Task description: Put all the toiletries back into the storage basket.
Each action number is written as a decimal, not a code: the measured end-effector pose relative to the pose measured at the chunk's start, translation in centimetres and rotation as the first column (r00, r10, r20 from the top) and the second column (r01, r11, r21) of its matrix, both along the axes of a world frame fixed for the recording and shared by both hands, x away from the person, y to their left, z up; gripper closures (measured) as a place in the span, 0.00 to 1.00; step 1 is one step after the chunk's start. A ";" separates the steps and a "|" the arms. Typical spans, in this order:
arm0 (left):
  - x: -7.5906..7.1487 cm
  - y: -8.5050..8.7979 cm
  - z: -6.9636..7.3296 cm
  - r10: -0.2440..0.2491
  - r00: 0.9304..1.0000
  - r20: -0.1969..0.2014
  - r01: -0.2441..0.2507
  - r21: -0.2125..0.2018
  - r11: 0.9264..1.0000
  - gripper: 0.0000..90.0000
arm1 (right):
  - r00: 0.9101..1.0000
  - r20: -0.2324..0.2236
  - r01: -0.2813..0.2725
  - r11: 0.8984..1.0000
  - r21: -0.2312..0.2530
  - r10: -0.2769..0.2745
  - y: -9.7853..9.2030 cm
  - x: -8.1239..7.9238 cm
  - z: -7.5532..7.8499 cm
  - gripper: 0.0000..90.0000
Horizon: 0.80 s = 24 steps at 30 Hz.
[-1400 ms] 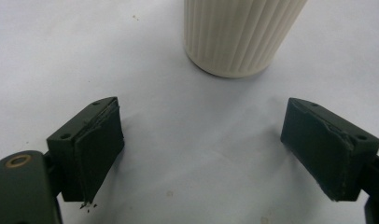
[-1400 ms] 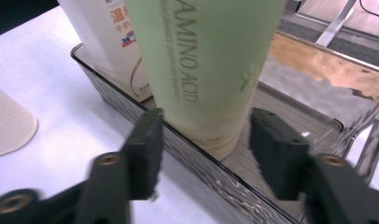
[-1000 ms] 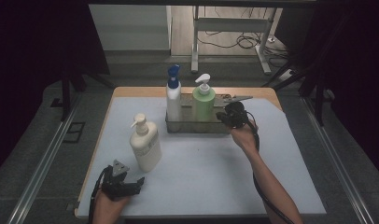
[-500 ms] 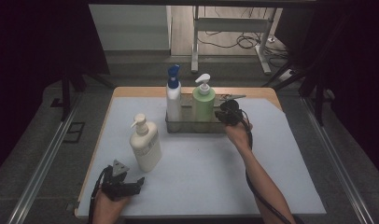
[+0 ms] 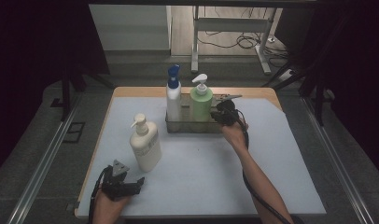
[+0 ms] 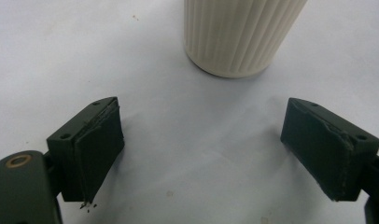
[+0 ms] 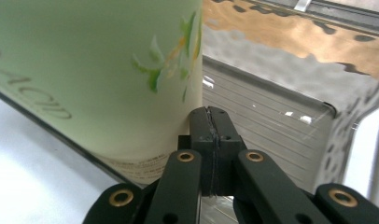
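A clear tray [image 5: 193, 126] at the table's back middle holds a white bottle with a blue pump [image 5: 173, 99] and a green pump bottle [image 5: 201, 105]. My right gripper [image 5: 221, 115] is at the tray's right end, close beside the green bottle. In the right gripper view its jaws are pressed together with nothing between them, right gripper [image 7: 210, 122] tips against the green bottle [image 7: 85, 70] and the tray wall [image 7: 271, 109]. A cream pump bottle [image 5: 144, 145] stands at front left. My left gripper [image 5: 138, 183] rests open near the front edge, pointing at the cream bottle's ribbed base [image 6: 239, 32]; left gripper [image 6: 204, 151] is empty.
The table has a pale blue mat [image 5: 201, 172] with a wooden rim [image 5: 253, 91]. A metal frame and cables [image 5: 234, 37] stand on the floor behind the table. Dark rails run along both sides.
My right hand has moved left and a little down, bringing its gripper up against the tray's right end by the green bottle. The left gripper and the bottles have stayed put.
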State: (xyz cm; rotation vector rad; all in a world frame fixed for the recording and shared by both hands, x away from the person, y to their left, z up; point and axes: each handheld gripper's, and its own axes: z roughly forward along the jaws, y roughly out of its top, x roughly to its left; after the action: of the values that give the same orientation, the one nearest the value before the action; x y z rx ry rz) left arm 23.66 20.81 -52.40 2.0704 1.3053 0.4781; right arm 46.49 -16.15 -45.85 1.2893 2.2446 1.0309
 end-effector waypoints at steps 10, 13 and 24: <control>0.0 0.0 0.0 0.000 1.000 0.000 0.000 0.001 1.000 0.14 | 0.999 -0.006 -0.032 0.999 -0.005 0.032 1.6 -0.1 -0.2 0.99; 0.0 0.0 0.0 0.000 1.000 0.000 0.000 0.001 1.000 0.14 | 0.999 -0.005 -0.041 0.999 -0.009 0.041 2.1 -0.1 -0.2 0.99; 0.0 0.0 0.0 0.001 1.000 -0.001 -0.001 0.000 1.000 0.14 | 0.999 -0.002 -0.045 0.999 -0.018 0.045 2.7 -0.3 -0.1 0.99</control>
State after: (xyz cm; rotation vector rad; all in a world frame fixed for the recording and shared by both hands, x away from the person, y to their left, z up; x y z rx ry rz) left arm 23.67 20.82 -52.40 2.0703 1.3064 0.4780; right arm 46.23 -13.47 -45.93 1.2380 2.2882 1.0228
